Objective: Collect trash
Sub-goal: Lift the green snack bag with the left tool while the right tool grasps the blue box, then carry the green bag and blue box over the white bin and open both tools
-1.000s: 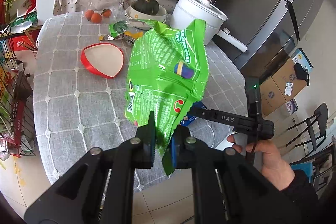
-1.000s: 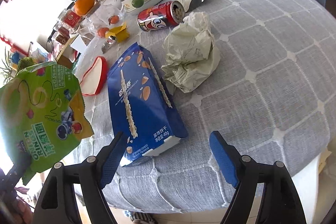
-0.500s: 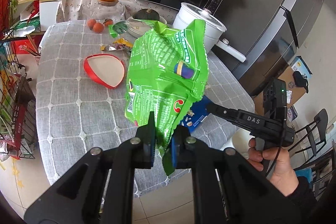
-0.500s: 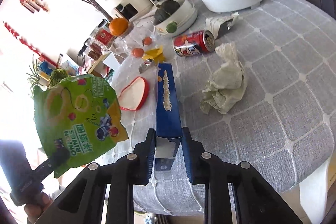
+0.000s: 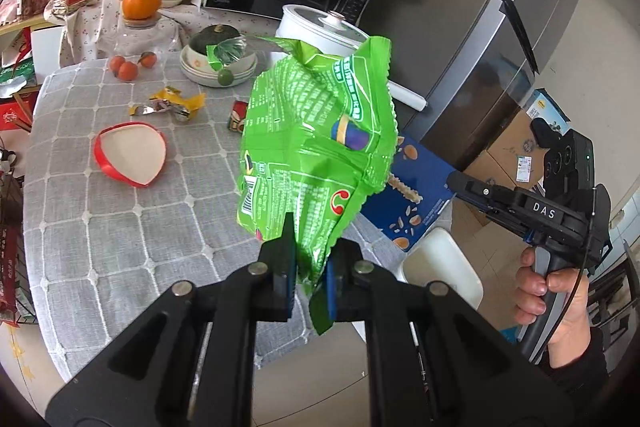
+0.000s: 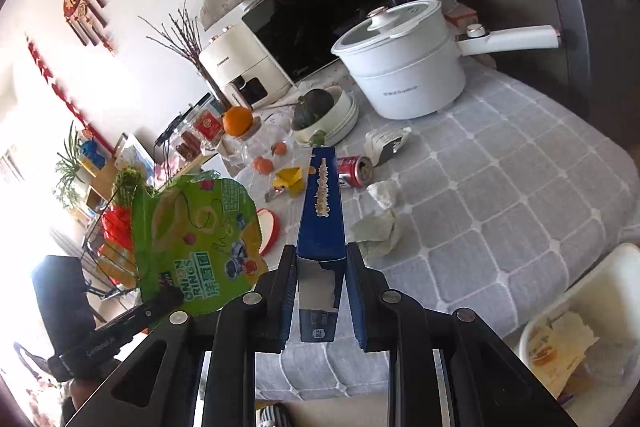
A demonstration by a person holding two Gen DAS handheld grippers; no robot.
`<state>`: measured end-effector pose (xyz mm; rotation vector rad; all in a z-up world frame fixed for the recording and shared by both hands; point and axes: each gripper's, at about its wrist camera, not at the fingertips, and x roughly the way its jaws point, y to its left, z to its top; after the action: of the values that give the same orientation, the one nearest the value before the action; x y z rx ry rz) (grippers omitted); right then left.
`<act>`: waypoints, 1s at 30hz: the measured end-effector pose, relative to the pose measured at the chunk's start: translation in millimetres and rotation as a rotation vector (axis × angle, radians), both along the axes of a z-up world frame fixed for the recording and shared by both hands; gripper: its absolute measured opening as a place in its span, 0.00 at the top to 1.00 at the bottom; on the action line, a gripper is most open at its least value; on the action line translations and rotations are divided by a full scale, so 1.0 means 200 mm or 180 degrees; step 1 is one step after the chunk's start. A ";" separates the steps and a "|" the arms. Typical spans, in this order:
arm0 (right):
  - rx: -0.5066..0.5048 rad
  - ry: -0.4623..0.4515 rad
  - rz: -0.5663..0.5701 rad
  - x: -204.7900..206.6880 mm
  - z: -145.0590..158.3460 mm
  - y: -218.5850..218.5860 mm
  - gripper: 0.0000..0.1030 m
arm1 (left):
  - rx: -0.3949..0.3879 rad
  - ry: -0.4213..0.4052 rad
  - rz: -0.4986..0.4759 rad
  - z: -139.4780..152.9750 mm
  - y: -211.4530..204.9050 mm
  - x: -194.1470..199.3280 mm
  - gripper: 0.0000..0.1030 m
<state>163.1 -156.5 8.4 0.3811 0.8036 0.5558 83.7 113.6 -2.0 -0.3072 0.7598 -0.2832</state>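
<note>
My left gripper is shut on the bottom edge of a green onion-rings snack bag, held upright above the table's near edge; the bag also shows in the right wrist view. My right gripper is shut on a blue biscuit box, lifted off the table; the box also shows in the left wrist view. On the grey checked tablecloth lie crumpled paper, a red can, a yellow wrapper and a torn silver wrapper.
A white bin holding some trash stands below the table's right edge; it also shows in the left wrist view. A red heart-shaped lid, fruit bowls, a white pot, microwave and air fryer are further back.
My right gripper closed on the blue box and lifted it off the table, pulling back toward the edge. The white bin came into view. The left gripper kept holding the green bag.
</note>
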 end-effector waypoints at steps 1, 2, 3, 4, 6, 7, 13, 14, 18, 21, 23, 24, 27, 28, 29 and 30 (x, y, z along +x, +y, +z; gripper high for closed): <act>0.0004 -0.0004 -0.0044 -0.01 0.01 -0.05 0.77 | 0.0001 -0.0003 -0.0048 0.00 -0.04 0.01 0.88; 0.0000 -0.0010 -0.0082 -0.02 0.02 -0.10 0.77 | 0.0002 -0.0005 -0.0098 0.00 -0.08 0.02 0.88; -0.0010 -0.0013 -0.0125 -0.03 0.04 -0.14 0.77 | 0.0004 -0.0009 -0.0149 0.00 -0.13 0.02 0.88; -0.0020 -0.0012 -0.0168 -0.05 0.04 -0.18 0.77 | 0.0006 -0.0012 -0.0202 0.00 -0.17 0.03 0.88; -0.0042 -0.0008 -0.0259 -0.07 0.05 -0.27 0.77 | 0.0011 -0.0010 -0.0304 0.00 -0.27 0.05 0.88; -0.0064 -0.0008 -0.0306 -0.08 0.06 -0.32 0.77 | 0.0014 -0.0007 -0.0358 -0.01 -0.32 0.06 0.88; -0.0211 0.0011 -0.0536 -0.17 0.08 -0.55 0.77 | 0.0023 0.0021 -0.0669 -0.03 -0.60 0.09 0.88; -0.0234 0.0019 -0.0573 -0.19 0.09 -0.60 0.77 | 0.0020 0.0029 -0.0719 -0.04 -0.64 0.09 0.88; -0.0316 0.0066 -0.0753 -0.28 0.08 -0.78 0.77 | 0.0019 0.0068 -0.0921 -0.08 -0.81 0.09 0.88; -0.0425 0.0162 -0.0909 -0.33 0.05 -0.92 0.77 | 0.0025 0.0115 -0.1066 -0.11 -0.93 0.09 0.88; -0.0478 0.0253 -0.1006 -0.36 0.02 -1.02 0.77 | 0.0039 0.0163 -0.1157 -0.14 -1.01 0.09 0.88; -0.0502 0.0307 -0.1056 -0.37 0.00 -1.07 0.77 | 0.0045 0.0186 -0.1199 -0.16 -1.04 0.09 0.88; -0.0589 0.0496 -0.1203 -0.40 -0.06 -1.19 0.77 | 0.0053 0.0255 -0.1309 -0.21 -1.14 0.09 0.88; -0.0618 0.0565 -0.1231 -0.41 -0.08 -1.22 0.76 | 0.0058 0.0278 -0.1338 -0.22 -1.17 0.09 0.88; -0.0640 0.0636 -0.1249 -0.42 -0.11 -1.24 0.76 | 0.0063 0.0301 -0.1368 -0.24 -1.19 0.09 0.88; -0.0652 0.0715 -0.1269 -0.42 -0.14 -1.27 0.76 | 0.0068 0.0324 -0.1401 -0.26 -1.22 0.09 0.88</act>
<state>79.4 -409.8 -18.8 0.4056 0.9609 0.0570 102.3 -130.3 -53.5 -0.1312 0.9278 -0.6776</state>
